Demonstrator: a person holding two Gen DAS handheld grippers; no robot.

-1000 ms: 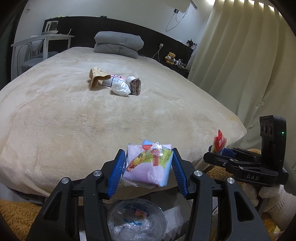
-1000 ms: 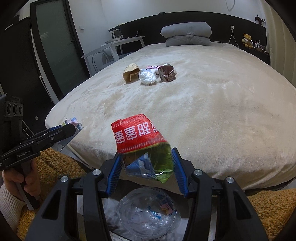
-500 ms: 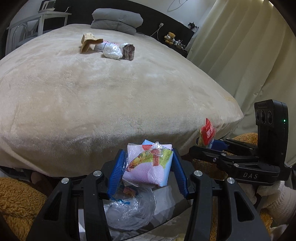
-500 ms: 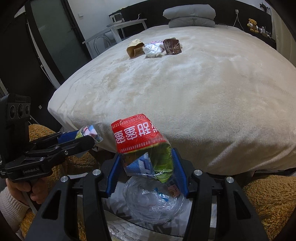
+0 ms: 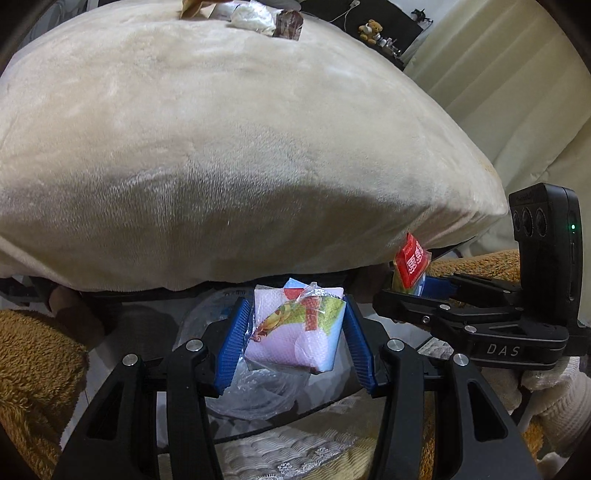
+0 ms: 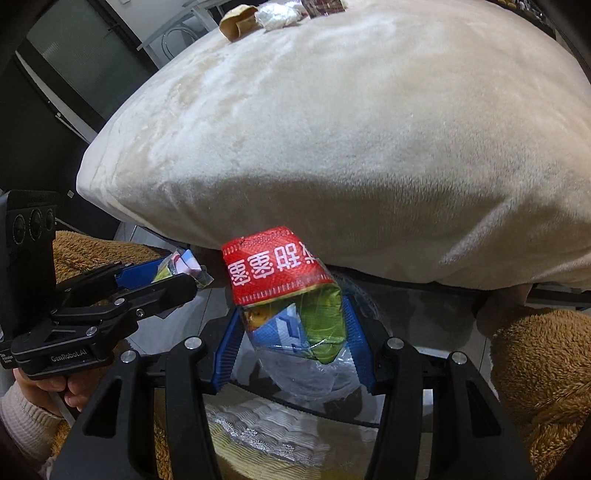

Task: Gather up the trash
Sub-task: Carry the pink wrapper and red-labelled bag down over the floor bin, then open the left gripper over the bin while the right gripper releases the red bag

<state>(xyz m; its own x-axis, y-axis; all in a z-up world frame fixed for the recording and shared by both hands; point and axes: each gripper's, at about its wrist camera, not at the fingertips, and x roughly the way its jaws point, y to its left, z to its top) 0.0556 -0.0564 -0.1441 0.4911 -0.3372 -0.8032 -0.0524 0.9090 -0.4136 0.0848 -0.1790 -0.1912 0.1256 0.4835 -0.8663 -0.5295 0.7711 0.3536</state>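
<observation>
A pink tissue pack in crinkled plastic is gripped between the blue pads of the left claw. A red and green snack wrapper is clamped in the right claw. Both claws are held side by side just below the near edge of the bed, which is covered by a cream blanket. Under the claws, crumpled clear plastic is seen lying in a dark bin at the foot of the bed. More trash is left far up the bed: a brown paper bag, a white crumpled wrapper and a dark brown packet, close together.
</observation>
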